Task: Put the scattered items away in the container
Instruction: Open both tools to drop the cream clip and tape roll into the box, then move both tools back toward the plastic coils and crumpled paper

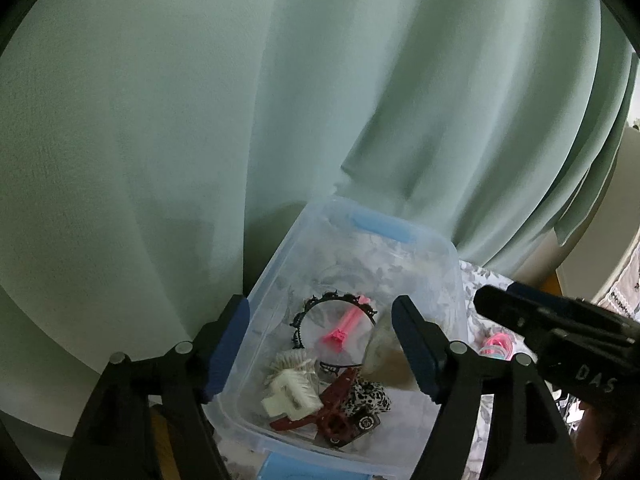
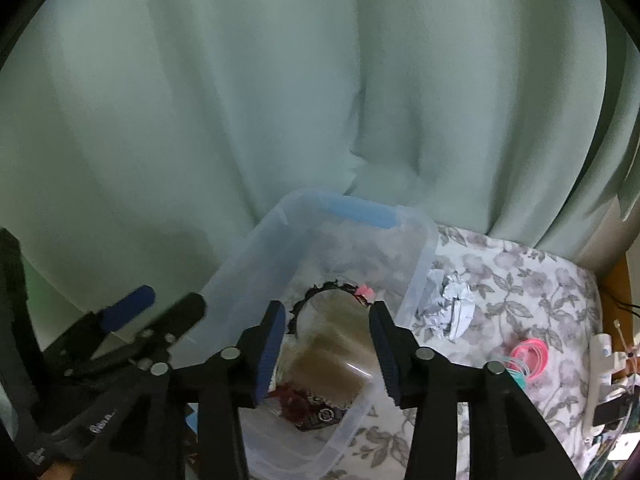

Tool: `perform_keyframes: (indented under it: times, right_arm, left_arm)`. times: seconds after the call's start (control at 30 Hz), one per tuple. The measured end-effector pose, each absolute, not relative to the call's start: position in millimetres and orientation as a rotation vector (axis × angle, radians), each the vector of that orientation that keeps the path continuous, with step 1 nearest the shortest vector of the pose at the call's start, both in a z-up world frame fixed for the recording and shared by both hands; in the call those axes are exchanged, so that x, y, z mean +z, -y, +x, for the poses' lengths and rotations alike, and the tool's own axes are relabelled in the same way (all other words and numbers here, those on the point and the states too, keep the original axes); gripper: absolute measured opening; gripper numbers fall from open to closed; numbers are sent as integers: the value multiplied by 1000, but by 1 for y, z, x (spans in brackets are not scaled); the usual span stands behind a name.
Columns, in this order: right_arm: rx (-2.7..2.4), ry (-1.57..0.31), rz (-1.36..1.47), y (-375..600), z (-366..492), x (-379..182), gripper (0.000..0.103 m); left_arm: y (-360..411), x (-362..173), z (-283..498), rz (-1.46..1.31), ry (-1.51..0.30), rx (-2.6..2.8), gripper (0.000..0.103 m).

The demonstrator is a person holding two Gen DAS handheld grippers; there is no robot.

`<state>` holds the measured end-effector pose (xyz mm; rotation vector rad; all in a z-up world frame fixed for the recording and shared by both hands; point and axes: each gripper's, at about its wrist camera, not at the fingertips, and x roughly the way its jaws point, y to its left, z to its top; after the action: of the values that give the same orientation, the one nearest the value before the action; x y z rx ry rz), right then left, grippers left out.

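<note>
A clear plastic container [image 1: 256,304] [image 2: 420,276] with blue handles stands on a floral cloth. Inside lie a black headband [image 1: 304,312], a pink clip [image 1: 344,326], a white brush [image 1: 290,388], a dark red clip [image 1: 332,404] and a spotted scrunchie [image 1: 370,396]. My left gripper [image 1: 320,344] is open and empty over the container. My right gripper [image 2: 328,350] hangs above the container, jaws apart, with a blurred clear tub of brown stuff [image 2: 332,356] [image 1: 386,360] between its pads; contact is unclear. The right gripper [image 1: 560,328] also shows in the left wrist view.
A crumpled white paper [image 2: 450,306] and pink and teal hair ties [image 2: 524,360] [image 1: 496,346] lie on the floral cloth [image 2: 520,280] right of the container. A pale green curtain [image 2: 320,80] hangs close behind. Small clutter sits at the far right edge [image 2: 608,380].
</note>
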<state>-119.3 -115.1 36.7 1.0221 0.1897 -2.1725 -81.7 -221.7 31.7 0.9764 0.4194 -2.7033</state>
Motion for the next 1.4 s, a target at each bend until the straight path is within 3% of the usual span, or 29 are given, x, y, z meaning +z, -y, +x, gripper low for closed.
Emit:
perform_keyframes:
  times: [0.8, 1.4]
  right_arm:
    - [-2189, -160, 1008, 99, -113, 41, 53]
    - [-2238, -37, 1030, 42, -114, 41, 53]
  left_arm:
    - [227, 38, -74, 930, -525, -2657, 75]
    - [177, 47, -80, 1008, -451, -2753, 75]
